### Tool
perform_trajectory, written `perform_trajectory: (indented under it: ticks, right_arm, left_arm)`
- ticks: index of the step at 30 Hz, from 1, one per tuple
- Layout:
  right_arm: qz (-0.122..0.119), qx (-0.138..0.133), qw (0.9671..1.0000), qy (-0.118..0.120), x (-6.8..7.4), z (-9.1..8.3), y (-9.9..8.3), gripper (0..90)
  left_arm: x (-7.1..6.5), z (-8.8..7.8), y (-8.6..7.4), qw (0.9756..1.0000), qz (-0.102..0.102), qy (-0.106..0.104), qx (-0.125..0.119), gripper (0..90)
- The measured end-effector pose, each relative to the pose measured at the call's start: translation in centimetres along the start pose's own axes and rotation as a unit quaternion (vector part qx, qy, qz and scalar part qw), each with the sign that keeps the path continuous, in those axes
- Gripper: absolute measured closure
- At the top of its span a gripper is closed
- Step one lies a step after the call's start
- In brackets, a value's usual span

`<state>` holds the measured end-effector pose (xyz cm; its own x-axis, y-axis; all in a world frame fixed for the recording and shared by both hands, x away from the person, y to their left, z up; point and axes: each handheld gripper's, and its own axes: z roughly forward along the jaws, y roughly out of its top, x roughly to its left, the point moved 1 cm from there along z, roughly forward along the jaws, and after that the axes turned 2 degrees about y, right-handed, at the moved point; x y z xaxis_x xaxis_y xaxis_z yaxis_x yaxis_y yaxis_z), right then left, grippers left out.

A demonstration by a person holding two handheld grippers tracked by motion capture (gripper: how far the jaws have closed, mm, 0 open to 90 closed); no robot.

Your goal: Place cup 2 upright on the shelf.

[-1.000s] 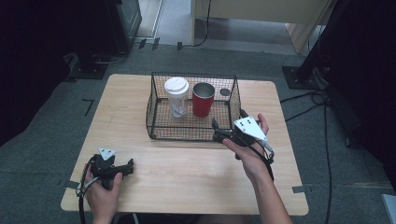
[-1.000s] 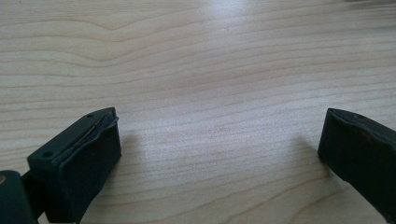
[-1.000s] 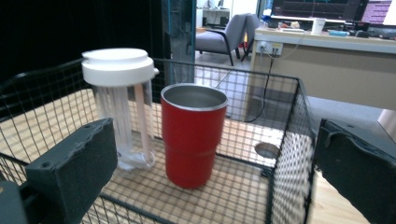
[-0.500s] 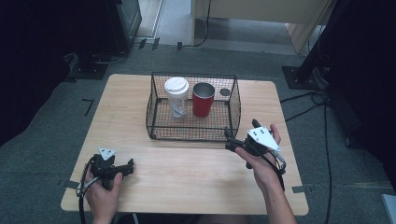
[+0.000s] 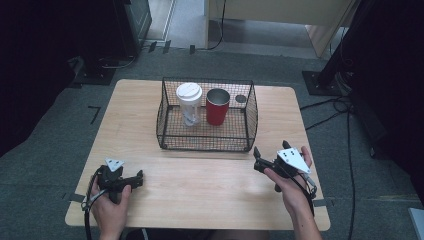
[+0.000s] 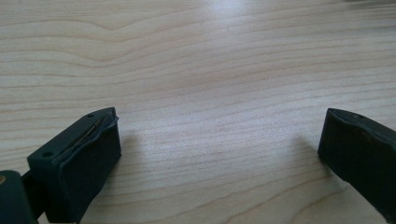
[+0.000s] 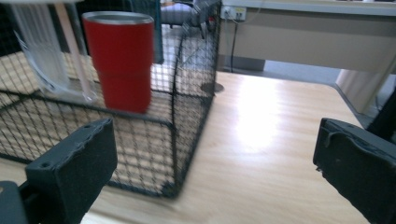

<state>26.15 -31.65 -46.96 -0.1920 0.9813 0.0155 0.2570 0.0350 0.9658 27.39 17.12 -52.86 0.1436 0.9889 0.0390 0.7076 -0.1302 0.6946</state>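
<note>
A black wire basket (image 5: 170, 125) stands mid-table and holds a clear cup with a white lid (image 5: 189, 102) and a red tumbler (image 5: 217, 106). My right gripper (image 5: 256, 159) hovers open just off the basket's front right corner, pointing left towards it. In the right gripper view its jaws (image 7: 212, 135) are wide apart with nothing between them; the red tumbler (image 7: 122, 60) and the clear cup (image 7: 51, 51) show through the basket mesh (image 7: 187, 93). My left gripper (image 5: 136, 179) rests near the front left edge, open (image 6: 219, 126) over bare wood.
A small dark disc (image 5: 241, 99) lies by the basket's far right corner, also seen as the disc (image 7: 212, 87) on the wood. The wooden table (image 5: 200, 195) is bare between the two grippers. Cables and stands sit on the floor to the right.
My right gripper has drawn back from the basket's right front corner, toward the front right of the table. The left gripper has stayed where it was.
</note>
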Motion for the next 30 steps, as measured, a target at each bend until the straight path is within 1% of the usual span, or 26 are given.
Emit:
perform_trajectory:
  ticks: [5, 8, 17, 20, 21, 24, 25, 26, 27, 28, 30]
  right_arm:
    - [0.008, 0.014, 0.9998, -0.015, -1.6, -0.8, -1.8, 0.0]
    - [0.005, 0.025, 0.9993, -0.026, -2.6, -1.3, -2.8, 0.0]
    - [0.013, 0.05, 0.9975, -0.047, -5.1, -2.5, -5.1, 0.0]
    - [0.011, 0.064, 0.9966, -0.052, -5.6, -2.8, -5.7, 0.0]
    - [0.009, 0.075, 0.9957, -0.053, -5.8, -2.9, -6.0, 0.0]
    - [0.005, 0.087, 0.9944, -0.06, -6.3, -3.2, -6.5, 0.0]
    - [0.006, 0.09, 0.9941, -0.061, -6.5, -3.3, -6.6, 0.0]
    - [0.012, 0.096, 0.9934, -0.061, -6.7, -3.4, -6.7, 0.0]
    - [0.018, 0.096, 0.9933, -0.062, -6.9, -3.6, -6.7, 0.0]
    - [0.018, 0.093, 0.9934, -0.063, -7.0, -3.7, -6.8, 0.0]
    - [0.015, 0.104, 0.992, -0.07, -7.3, -4.0, -6.9, 0.0]
  left_arm:
    - [0.0, 0.0, 0.0, 1.0, 0.001, 0.0, 0.001, 0.0]
    - [0.0, 0.0, 0.0, 1.0, 0.001, 0.0, 0.001, 0.0]
    - [0.0, 0.0, 0.0, 1.0, 0.0, 0.0, 0.001, 0.0]
    - [0.0, 0.0, 0.0, 1.0, 0.001, 0.0, 0.001, 0.0]
    - [0.0, 0.0, 0.0, 1.0, 0.001, 0.0, 0.001, 0.0]
    - [0.0, 0.0, 0.0, 1.0, 0.001, 0.0, 0.001, 0.0]
    - [0.0, 0.0, 0.0, 1.0, 0.001, 0.0, 0.001, 0.0]
    - [0.0, 0.0, 0.0, 1.0, 0.001, 0.0, 0.001, 0.0]
    - [0.0, 0.0, 0.0, 1.0, 0.001, 0.0, 0.001, 0.0]
    - [0.0, 0.0, 0.0, 1.0, 0.001, 0.0, 0.001, 0.0]
    - [0.0, 0.0, 0.0, 1.0, 0.001, 0.0, 0.001, 0.0]
